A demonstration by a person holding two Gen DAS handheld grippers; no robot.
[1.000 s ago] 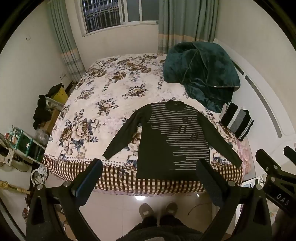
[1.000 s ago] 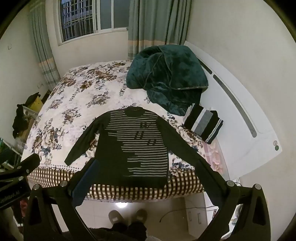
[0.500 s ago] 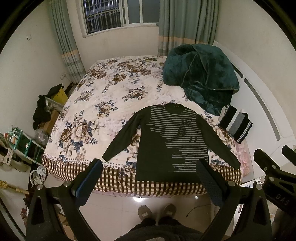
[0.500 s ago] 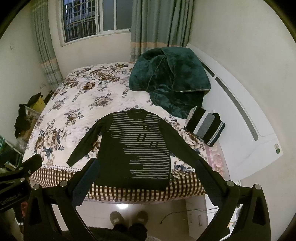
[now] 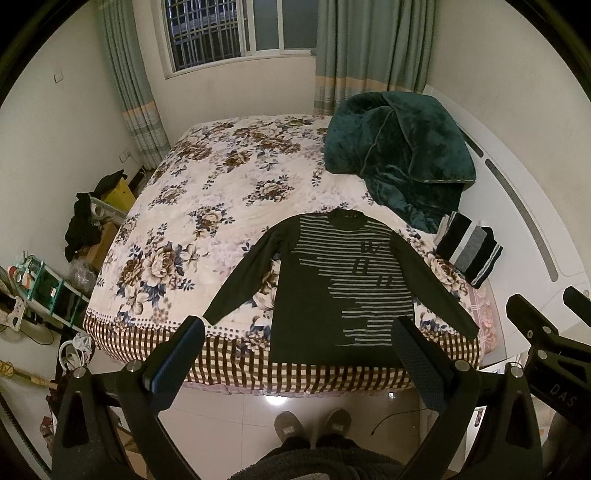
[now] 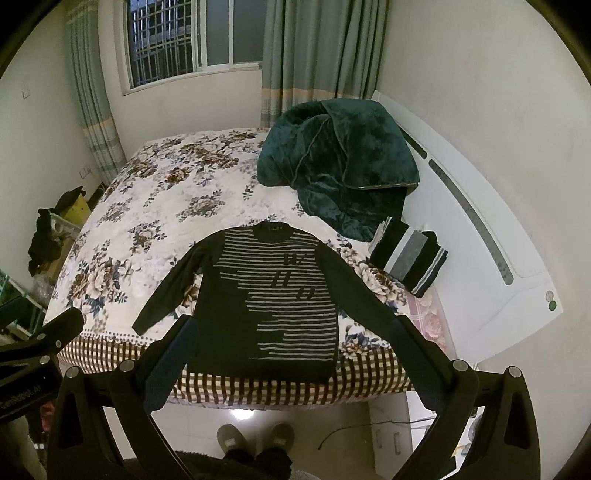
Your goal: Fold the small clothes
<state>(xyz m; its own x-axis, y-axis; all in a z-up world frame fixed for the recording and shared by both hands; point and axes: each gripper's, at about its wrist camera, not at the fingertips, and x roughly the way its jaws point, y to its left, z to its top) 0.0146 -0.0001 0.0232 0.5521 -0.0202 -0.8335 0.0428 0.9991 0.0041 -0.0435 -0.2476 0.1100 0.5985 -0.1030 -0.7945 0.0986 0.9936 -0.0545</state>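
Sweater: a dark long-sleeved sweater (image 5: 332, 291) lies flat and face up on the near end of the bed (image 5: 207, 206), neck toward the window, hem at the checked border by the bed's edge. Grey stripes cross its chest and one lower side; both sleeves spread outward and down.
Sweater, right view: the same garment (image 6: 273, 295) lies spread out, letters showing on its chest.
Left tongs: the left tongs (image 5: 295, 354) hang in the air above the floor in front of the bed, jaws spread wide, nothing between them, well apart from the sweater.
Right tongs: the right tongs (image 6: 291, 350) hang likewise before the bed's edge, jaws wide apart and empty; in the left view part of them shows at the right edge (image 5: 546, 332).
Folded pile: a stack of folded striped clothes (image 5: 469, 254) sits near the headboard side of the bed, just beside the sweater's sleeve (image 6: 410, 258).
Blanket: a crumpled dark green blanket (image 5: 402, 155) lies heaped at the far corner, behind the folded pile.
Person: two feet in grey slippers (image 5: 314, 424) stand on the tiled floor (image 5: 229, 413) before the bed.
Room: a barred window (image 5: 207, 33) with grey-green curtains (image 5: 369, 55) faces the bed; cluttered shelves and dark clothes (image 5: 81, 229) stand along the wall beside it.
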